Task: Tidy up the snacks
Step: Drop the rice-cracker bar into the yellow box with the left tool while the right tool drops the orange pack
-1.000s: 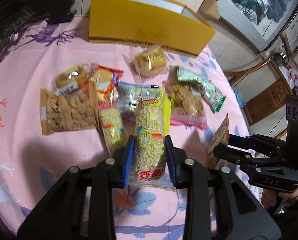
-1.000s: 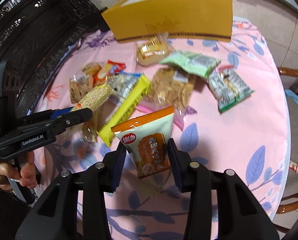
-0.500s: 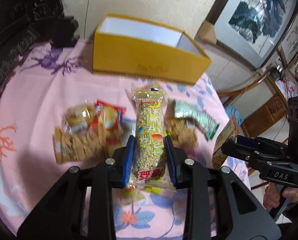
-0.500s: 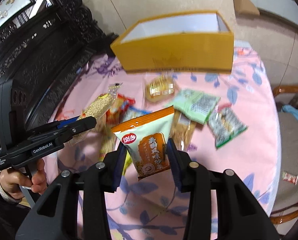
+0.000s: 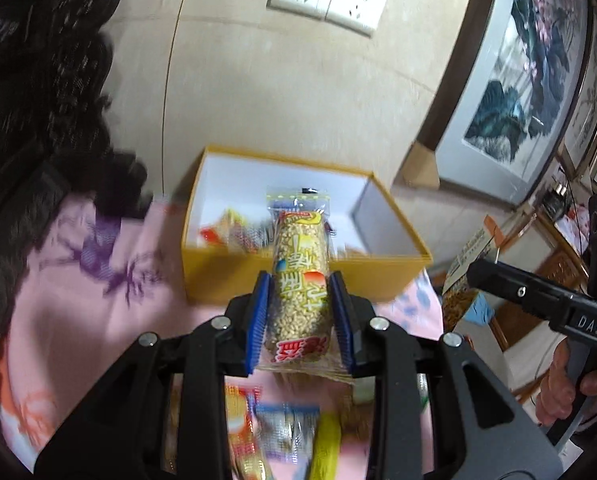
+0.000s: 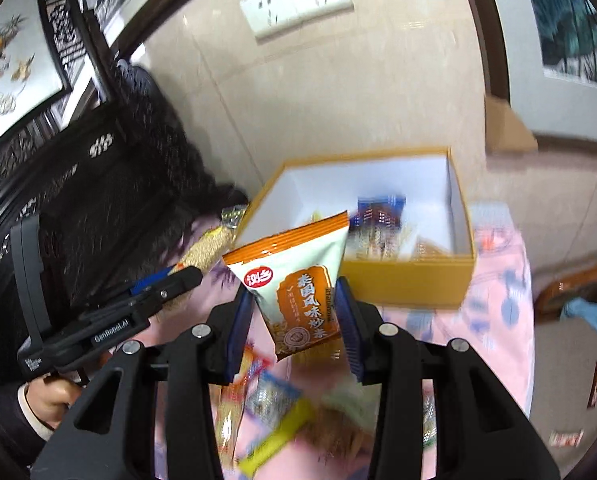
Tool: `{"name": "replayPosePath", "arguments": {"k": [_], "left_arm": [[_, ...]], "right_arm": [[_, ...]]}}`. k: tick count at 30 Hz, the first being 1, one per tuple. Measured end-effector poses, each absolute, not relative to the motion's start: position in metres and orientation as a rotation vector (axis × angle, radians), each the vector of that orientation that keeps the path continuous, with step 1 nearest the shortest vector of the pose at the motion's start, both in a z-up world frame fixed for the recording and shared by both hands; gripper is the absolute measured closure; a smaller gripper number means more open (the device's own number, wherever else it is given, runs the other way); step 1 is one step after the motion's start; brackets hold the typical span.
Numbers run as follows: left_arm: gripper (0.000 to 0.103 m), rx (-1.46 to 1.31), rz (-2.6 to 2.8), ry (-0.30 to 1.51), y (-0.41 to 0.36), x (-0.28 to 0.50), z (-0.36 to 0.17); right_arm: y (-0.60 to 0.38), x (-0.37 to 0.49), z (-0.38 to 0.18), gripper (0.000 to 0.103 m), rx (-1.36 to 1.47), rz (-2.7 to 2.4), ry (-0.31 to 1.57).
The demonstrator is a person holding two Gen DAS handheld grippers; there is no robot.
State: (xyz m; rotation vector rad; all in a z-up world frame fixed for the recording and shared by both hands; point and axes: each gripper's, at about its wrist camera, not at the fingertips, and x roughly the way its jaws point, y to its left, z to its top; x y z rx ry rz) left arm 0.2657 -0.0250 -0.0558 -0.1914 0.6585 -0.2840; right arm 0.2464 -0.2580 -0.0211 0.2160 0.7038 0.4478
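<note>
Left gripper (image 5: 300,320): clamped on puffed-rice bar (image 5: 300,280), bar pointing ahead toward box.
Right gripper (image 6: 294,324): clamped on orange-and-white snack bag (image 6: 298,276).
Yellow box (image 5: 298,276): open, just ahead of both claws, several packets inside.
Loose snacks (image 6: 274,412): blurred, below the claws on pink tablecloth (image 5: 70,300).
</note>
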Motion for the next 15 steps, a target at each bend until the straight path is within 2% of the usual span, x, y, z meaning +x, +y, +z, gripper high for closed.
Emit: {"name": "replayPosePath", "arguments": {"k": [6,14,15], "left_arm": [[0.072,-0.186,-0.268,0.616,-0.029,0.326,-0.038],[0.071,-0.149,-0.257,0.586,-0.044,0.385,-0.041],[0.047,-0.148,-0.247,0.588,-0.045,0.389,-0.041]], "right_arm": [[-0.257,0.305,-0.009,0.061,0.227,0.423,0.665],[-0.247,0.371,-0.026,0.060,0.203,0.370,0.684],[-0.245,0.379,-0.030,0.059,0.201,0.352,0.699]]}}
